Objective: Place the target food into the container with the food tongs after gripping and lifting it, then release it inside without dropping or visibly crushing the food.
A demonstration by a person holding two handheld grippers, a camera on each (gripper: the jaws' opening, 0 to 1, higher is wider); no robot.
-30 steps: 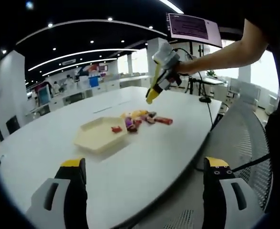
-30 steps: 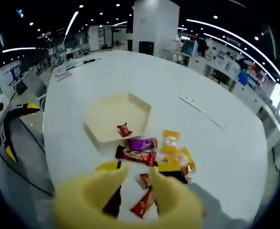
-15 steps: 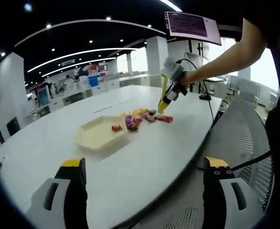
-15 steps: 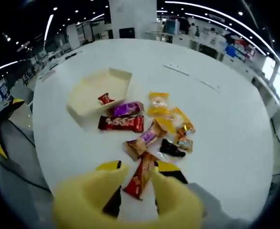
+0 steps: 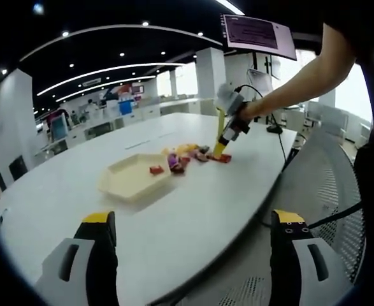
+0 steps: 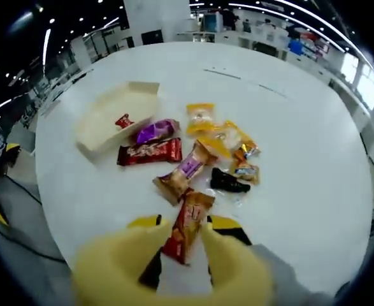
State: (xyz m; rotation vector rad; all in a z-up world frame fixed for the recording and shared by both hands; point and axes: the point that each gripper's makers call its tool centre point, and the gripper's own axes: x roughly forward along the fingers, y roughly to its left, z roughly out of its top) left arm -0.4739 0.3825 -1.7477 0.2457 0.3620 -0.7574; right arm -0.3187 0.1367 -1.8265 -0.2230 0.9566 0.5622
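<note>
As the right claw (image 6: 180, 239) has dropped to the desk (image 6: 314, 159), its yellow tongs now straddle a red-orange foil snack packet (image 6: 187, 226), jaws not yet closed; grip pending. Left claw (image 5: 190, 255) open, idle. Cream hexagonal tray (image 6: 104, 111) lies well apart.

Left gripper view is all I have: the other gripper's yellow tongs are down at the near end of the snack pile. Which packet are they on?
Observer: The orange-red packet, nearest that gripper; the yellow tong tips sit on either side of it.
Operator: Are the tongs closed on it?
Observer: Cannot tell; the tips flank it, and the packet lies flat on the table.
Operator: What is in the container?
Observer: One small red packet lies inside the cream tray.
Operator: Anything crowding the target?
Observer: A brown-and-purple bar lies just beyond it, close to its far end.
</note>
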